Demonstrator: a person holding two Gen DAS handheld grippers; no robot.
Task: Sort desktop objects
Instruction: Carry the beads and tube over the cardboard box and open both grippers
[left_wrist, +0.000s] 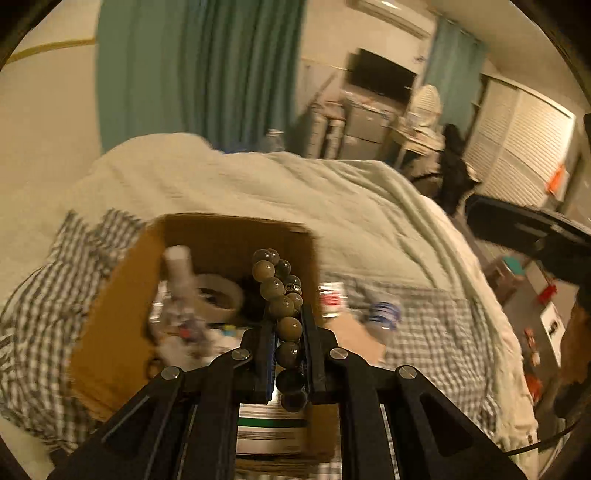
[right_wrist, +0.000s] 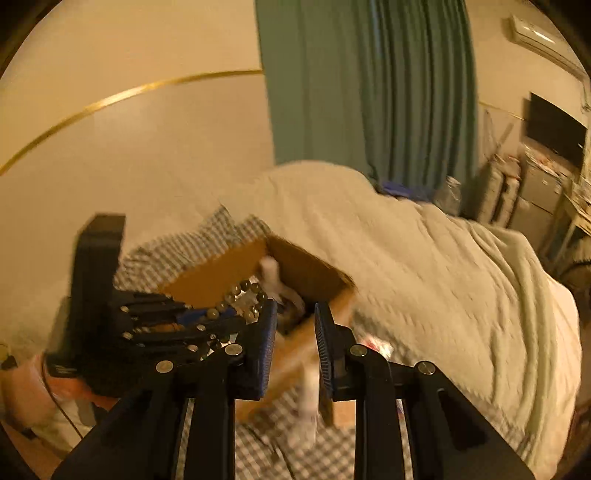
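My left gripper (left_wrist: 286, 332) is clamped on a beaded bracelet (left_wrist: 282, 295), the pads pinching one side of the loop so the rest stands up past the fingertips. I hold it that way so the beads cannot slide out while it hangs over the open cardboard box (left_wrist: 122, 295), which sits on the checked cloth (left_wrist: 44, 295) on the bed. The box looks to be the collecting place: a roll of tape (left_wrist: 221, 295) and a white tube-like thing (left_wrist: 179, 269) already lie inside, blurred. A small can (left_wrist: 332, 299) and a plastic bottle (left_wrist: 384, 314) lie on the cloth just beside the box, so by my reckoning sorting is partway through.

My right gripper (right_wrist: 295, 325) has its jaws a little apart. A blurred white thing shows in the gap between them, but I cannot tell whether it is pinched or only lies behind. From its view the bracelet (right_wrist: 240, 299) and left gripper (right_wrist: 173, 321) sit at the box's near edge.

I judge the next step is to let the bracelet drop into the box; a bead catching on a pad is the risk
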